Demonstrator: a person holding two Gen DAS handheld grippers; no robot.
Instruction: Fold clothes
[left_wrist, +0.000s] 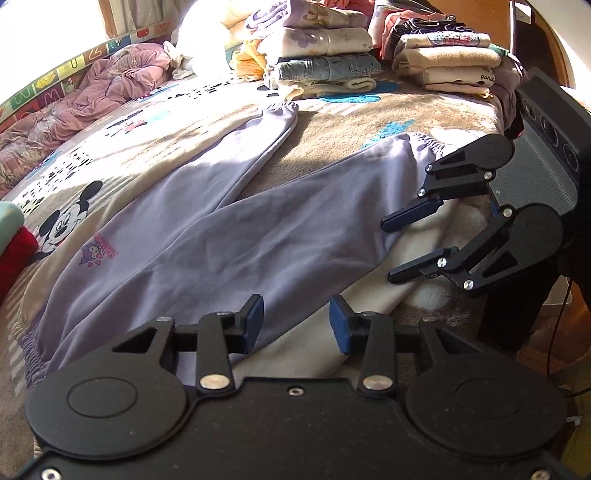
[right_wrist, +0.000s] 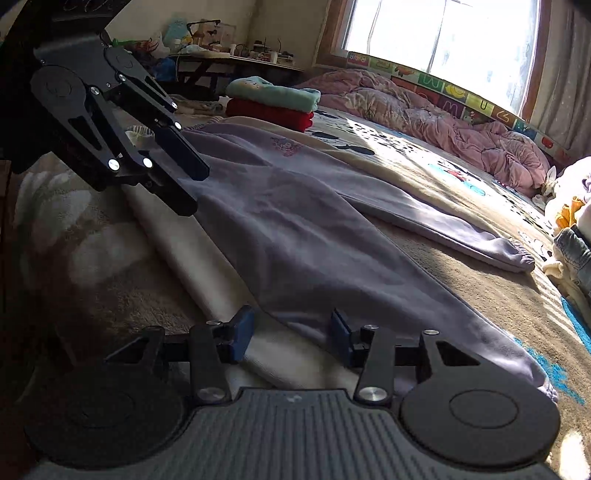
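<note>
Lavender trousers (left_wrist: 229, 236) lie flat on a Mickey-print blanket (left_wrist: 74, 177). Their two legs spread in a V toward the elastic cuffs (left_wrist: 280, 109). The waistband (left_wrist: 33, 350) is at the lower left. My left gripper (left_wrist: 297, 323) hovers open over the near edge of the trousers, close to the waist end, with the cloth lying loose below its blue pads. My right gripper (left_wrist: 388, 251) stands open beside the nearer leg, short of its cuff. In the right wrist view the right gripper (right_wrist: 291, 336) sits over that leg's edge (right_wrist: 295, 258), and the left gripper (right_wrist: 197, 192) is farther up.
Two stacks of folded clothes (left_wrist: 325, 55) (left_wrist: 447, 62) stand at the far side of the bed. A crumpled pink quilt (right_wrist: 443, 122) lies under the window. Folded teal and red items (right_wrist: 273, 103) sit past the waistband. A cream strip (left_wrist: 406, 251) runs along the bed's near edge.
</note>
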